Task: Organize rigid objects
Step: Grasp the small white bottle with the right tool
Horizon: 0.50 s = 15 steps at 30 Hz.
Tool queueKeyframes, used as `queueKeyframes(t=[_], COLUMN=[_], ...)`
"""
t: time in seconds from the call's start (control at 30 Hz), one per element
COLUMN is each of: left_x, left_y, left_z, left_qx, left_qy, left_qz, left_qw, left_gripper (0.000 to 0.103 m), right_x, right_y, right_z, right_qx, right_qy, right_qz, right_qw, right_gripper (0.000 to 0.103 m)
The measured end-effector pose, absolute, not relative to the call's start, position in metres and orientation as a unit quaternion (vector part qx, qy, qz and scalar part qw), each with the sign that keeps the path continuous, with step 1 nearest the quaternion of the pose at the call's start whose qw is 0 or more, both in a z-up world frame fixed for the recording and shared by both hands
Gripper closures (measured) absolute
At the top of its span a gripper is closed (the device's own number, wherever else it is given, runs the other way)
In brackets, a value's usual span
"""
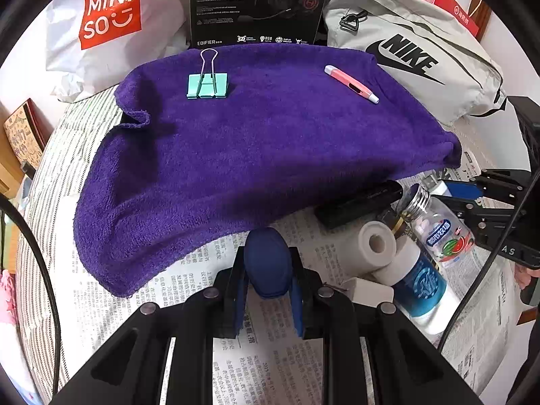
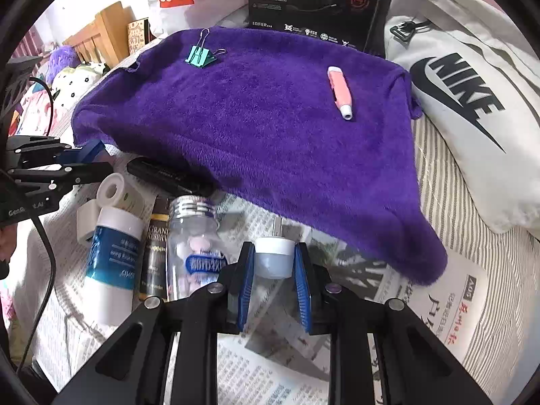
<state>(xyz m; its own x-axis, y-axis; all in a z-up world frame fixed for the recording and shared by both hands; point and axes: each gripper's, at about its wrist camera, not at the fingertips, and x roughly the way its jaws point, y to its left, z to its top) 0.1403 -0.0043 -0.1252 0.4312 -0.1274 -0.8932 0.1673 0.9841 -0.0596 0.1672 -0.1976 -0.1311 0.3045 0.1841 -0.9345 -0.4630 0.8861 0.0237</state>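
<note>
In the left wrist view my left gripper [image 1: 268, 270] is shut on a dark blue oval object [image 1: 268, 263], held just above the newspaper at the towel's near edge. In the right wrist view my right gripper [image 2: 274, 263] is shut on a small pale blue jar with a white cap [image 2: 274, 258], its blue pads against both sides. On the purple towel [image 1: 256, 141] lie a mint binder clip [image 1: 207, 84] at the far left and a pink pen-shaped cutter [image 1: 351, 82] at the far right. The clip [image 2: 199, 55] and the cutter [image 2: 341, 92] show in the right wrist view too.
Beside the towel, on newspaper [image 2: 276, 371], lie a clear candy bottle [image 2: 192, 236], a blue-and-white bottle [image 2: 113, 263], white tape rolls [image 2: 113, 187], a dark carton [image 2: 157, 246] and a black case [image 2: 165, 173]. A black headset box [image 1: 256, 3], a grey Nike bag [image 1: 415, 57] and a white shopping bag [image 1: 108, 23] stand behind.
</note>
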Motion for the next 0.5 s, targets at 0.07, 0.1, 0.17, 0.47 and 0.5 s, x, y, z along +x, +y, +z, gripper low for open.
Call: queueKeyframes(t=[0.07, 0.1, 0.17, 0.47, 0.5], left_x=[0.139, 0.138, 0.137, 0.129, 0.128], left_y=[-0.005, -0.006, -0.009, 0.005, 0.006], left_z=[-0.125, -0.125, -0.126, -0.122, -0.12], left_qx=[0.024, 0.027, 0.037, -0.009, -0.01], left_qy=[0.524, 0.522, 0.518, 0.514, 0.514], left_qz=[-0.085, -0.084, -0.08, -0.102, -0.101], left_qw=[0.847, 0.848, 0.851, 0.852, 0.852], left_gripper=[0.082, 0.082, 0.082, 0.082, 0.082], right_x=[0.166, 0.166, 0.166, 0.162, 0.162], right_y=[-0.203, -0.205, -0.206, -0.211, -0.212], right_z=[-0.131, -0.131, -0.132, -0.13, -0.13], right_qx=[-0.121, -0.118, -0.112, -0.087, -0.086], right_qy=[0.554, 0.554, 0.552, 0.556, 0.557], right_qz=[0.194, 0.191, 0.187, 0.178, 0.178], right_qw=[0.8, 0.802, 0.805, 0.807, 0.807], right_gripper=[0.08, 0.08, 0.08, 0.08, 0.08])
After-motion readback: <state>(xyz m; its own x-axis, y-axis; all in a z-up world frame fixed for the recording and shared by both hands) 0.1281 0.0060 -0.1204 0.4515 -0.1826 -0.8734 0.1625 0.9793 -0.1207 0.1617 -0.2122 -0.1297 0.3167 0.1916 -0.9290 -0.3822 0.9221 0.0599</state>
